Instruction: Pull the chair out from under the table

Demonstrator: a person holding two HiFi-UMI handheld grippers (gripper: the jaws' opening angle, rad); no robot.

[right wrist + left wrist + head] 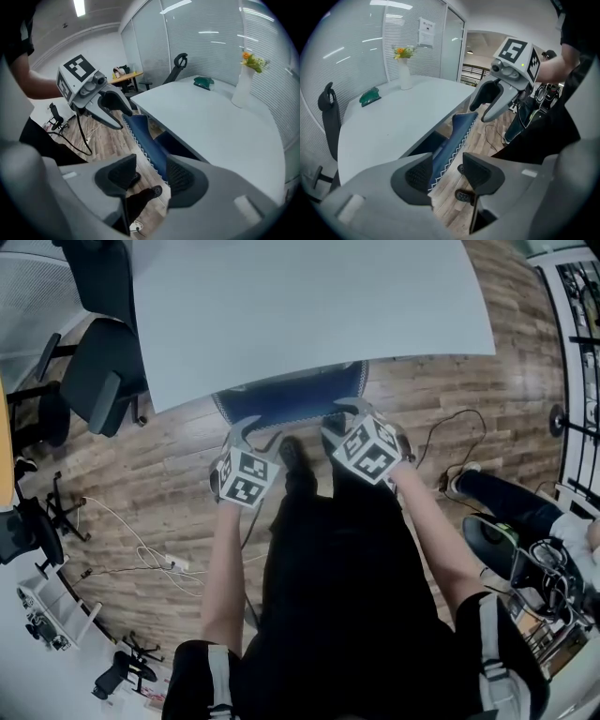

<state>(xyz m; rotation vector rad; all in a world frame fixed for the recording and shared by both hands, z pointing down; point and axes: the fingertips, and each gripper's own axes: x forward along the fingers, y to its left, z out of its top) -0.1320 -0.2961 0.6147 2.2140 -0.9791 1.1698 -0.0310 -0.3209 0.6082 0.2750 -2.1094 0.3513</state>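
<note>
The chair's blue back (291, 397) stands tucked against the near edge of the white table (309, 306), its seat hidden beneath. My left gripper (255, 433) is at the left part of the back's top edge, my right gripper (339, 416) at the right part. In the left gripper view the open left gripper (445, 171) has the blue back (457, 133) running into the gap between its jaws, pads clear of it. The right gripper (152, 173) is open too, with the back (143, 136) close beside its right pad.
Black office chairs (94, 381) stand at the table's left end. Cables (150, 554) trail over the wooden floor. A vase of flowers (405, 70) and a green thing (370, 96) sit on the table. Another person's leg (506, 502) is at the right.
</note>
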